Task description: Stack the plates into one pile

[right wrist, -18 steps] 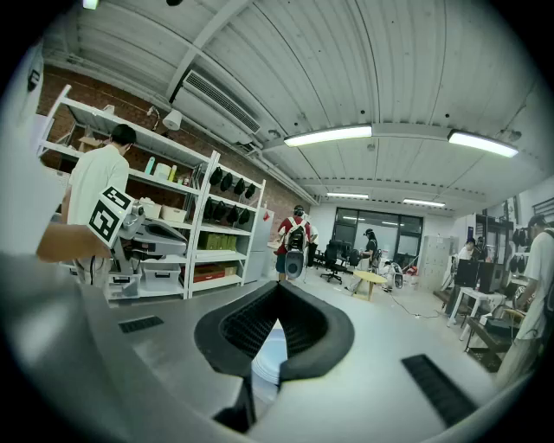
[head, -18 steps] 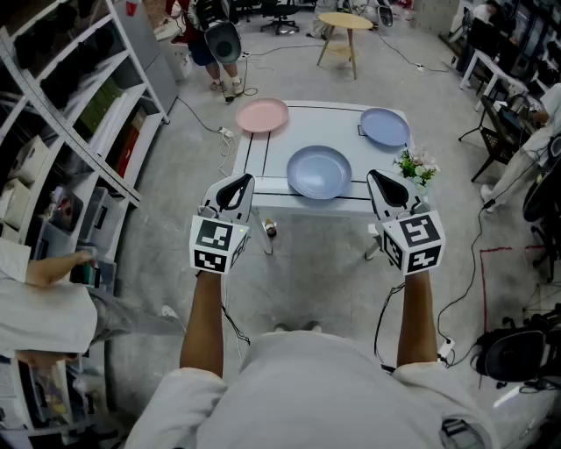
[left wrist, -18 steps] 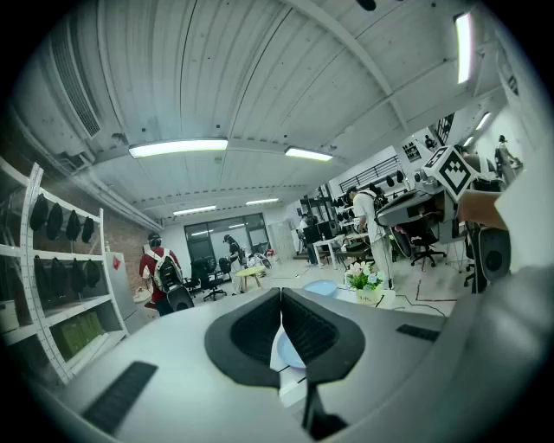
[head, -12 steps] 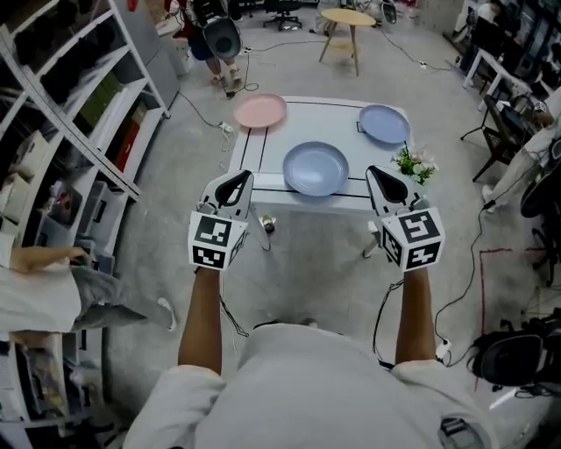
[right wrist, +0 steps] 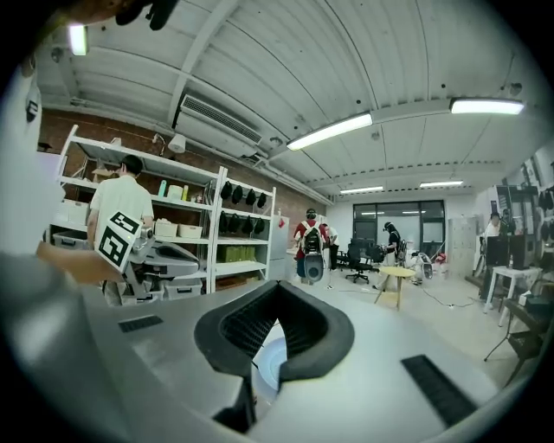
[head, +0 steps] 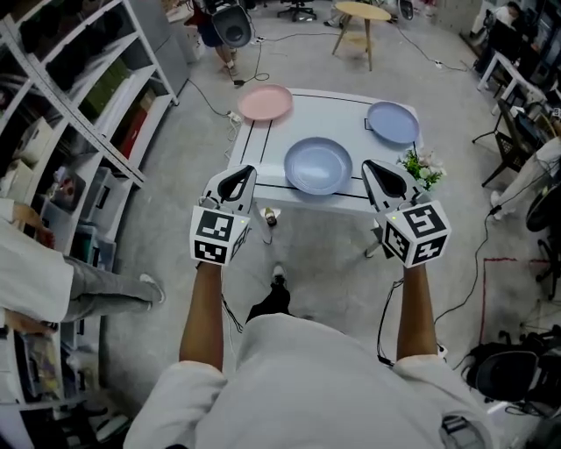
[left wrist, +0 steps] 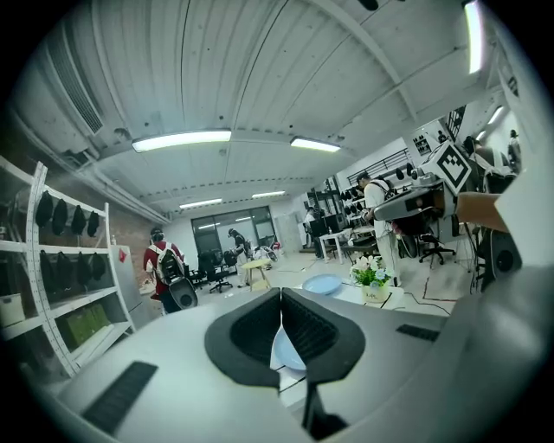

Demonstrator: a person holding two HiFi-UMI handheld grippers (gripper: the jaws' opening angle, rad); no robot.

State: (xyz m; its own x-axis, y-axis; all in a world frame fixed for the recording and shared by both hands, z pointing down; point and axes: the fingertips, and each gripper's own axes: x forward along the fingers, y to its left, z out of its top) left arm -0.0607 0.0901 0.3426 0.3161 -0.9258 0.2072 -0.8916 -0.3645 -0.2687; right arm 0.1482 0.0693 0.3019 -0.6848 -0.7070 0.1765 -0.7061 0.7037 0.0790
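Observation:
Three plates lie apart on a white table (head: pixel 351 110): a pink plate (head: pixel 265 103) at the far left corner, a small blue plate (head: pixel 392 122) at the far right, and a larger blue plate (head: pixel 318 165) near the front edge. My left gripper (head: pixel 243 174) and right gripper (head: pixel 374 168) hang in the air short of the table's front edge, both shut and empty. The larger blue plate (left wrist: pixel 287 346) shows below the shut jaws in the left gripper view. It also peeks out as a blue plate (right wrist: pixel 270 359) under the jaws in the right gripper view.
A small flower pot (head: pixel 420 167) stands at the table's right front corner. Metal shelving (head: pixel 70 114) runs along the left, with a person (head: pixel 39 281) beside it. A round wooden side table (head: pixel 361 16) and cables lie beyond the table. Office chairs and desks line the right.
The table and plates have drifted slightly lower and nearer in the head view. Both grippers keep their pose, shut. The person at the left has shifted.

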